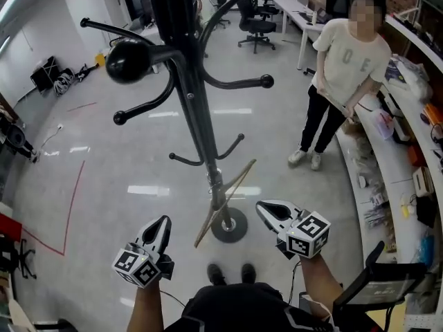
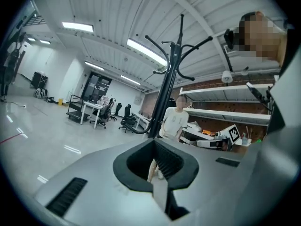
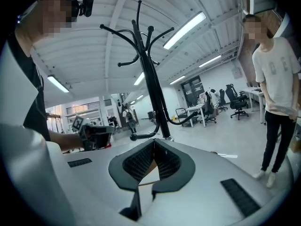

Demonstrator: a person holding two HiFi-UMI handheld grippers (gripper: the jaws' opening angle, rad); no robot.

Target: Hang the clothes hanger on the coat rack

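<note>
At seven o'clock the left gripper [image 1: 163,221] hovers closed and empty, the clothes hanger [image 1: 242,178] leans unhung near six against the base of the coat rack [image 1: 190,81], and at five the right gripper [image 1: 264,207] is likewise closed on nothing, seemingly because pickup hasn't begun.

Coat rack [image 1: 201,116] stands on the floor [image 1: 124,164] at centre, with the clothes hanger [image 1: 225,199] leaning against its base. Left tongs [image 1: 163,221] and right tongs [image 1: 263,206] flank that base. A bystander [image 1: 342,81] stands behind and to the right, beside the worktop [image 1: 387,158] along the right wall. Office chairs [image 1: 256,19] are far behind.
</note>
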